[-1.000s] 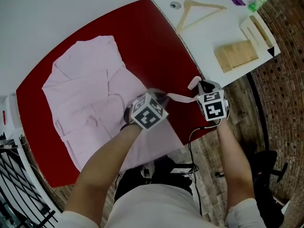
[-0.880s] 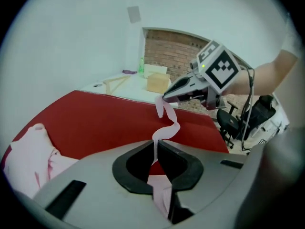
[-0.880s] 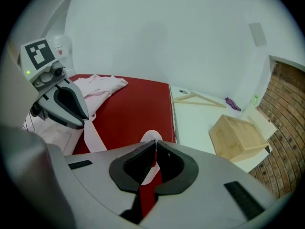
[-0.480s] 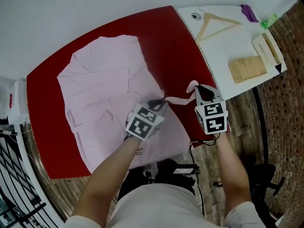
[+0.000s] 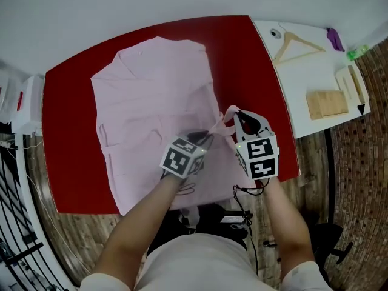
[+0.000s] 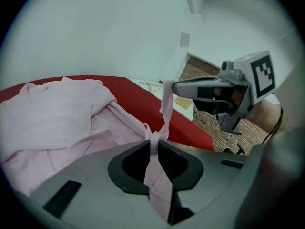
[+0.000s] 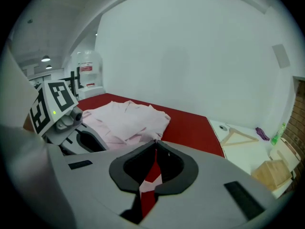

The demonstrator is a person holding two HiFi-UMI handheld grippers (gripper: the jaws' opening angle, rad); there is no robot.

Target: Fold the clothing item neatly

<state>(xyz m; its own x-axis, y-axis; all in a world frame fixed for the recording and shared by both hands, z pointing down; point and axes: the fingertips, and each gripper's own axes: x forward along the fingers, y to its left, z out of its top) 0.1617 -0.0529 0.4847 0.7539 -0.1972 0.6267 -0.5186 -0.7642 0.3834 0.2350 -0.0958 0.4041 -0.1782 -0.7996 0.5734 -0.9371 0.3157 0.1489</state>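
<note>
A pale pink shirt [image 5: 151, 96] lies spread on the red table [image 5: 66, 132]. Its right sleeve [image 5: 221, 124] is lifted off the cloth as a narrow strip stretched between my two grippers. My left gripper [image 5: 208, 133] is shut on the sleeve partway along, and the left gripper view shows the pink fabric [image 6: 153, 149] pinched between its pads. My right gripper [image 5: 233, 113] is shut on the sleeve's end, held a little higher over the shirt's right edge; its tip [image 6: 174, 87] grips the strip's top. In the right gripper view the shirt [image 7: 128, 118] lies ahead.
A white side table [image 5: 303, 77] adjoins the red one on the right, carrying a wooden hanger [image 5: 297, 44], a wooden block [image 5: 326, 103] and small purple and green items. The red table's near edge runs just below my grippers. Cables hang beneath it.
Both grippers have carried the sleeve from the table's right edge inward over the shirt. The right gripper has risen and come closer to the left, so the strip between them is shorter.
</note>
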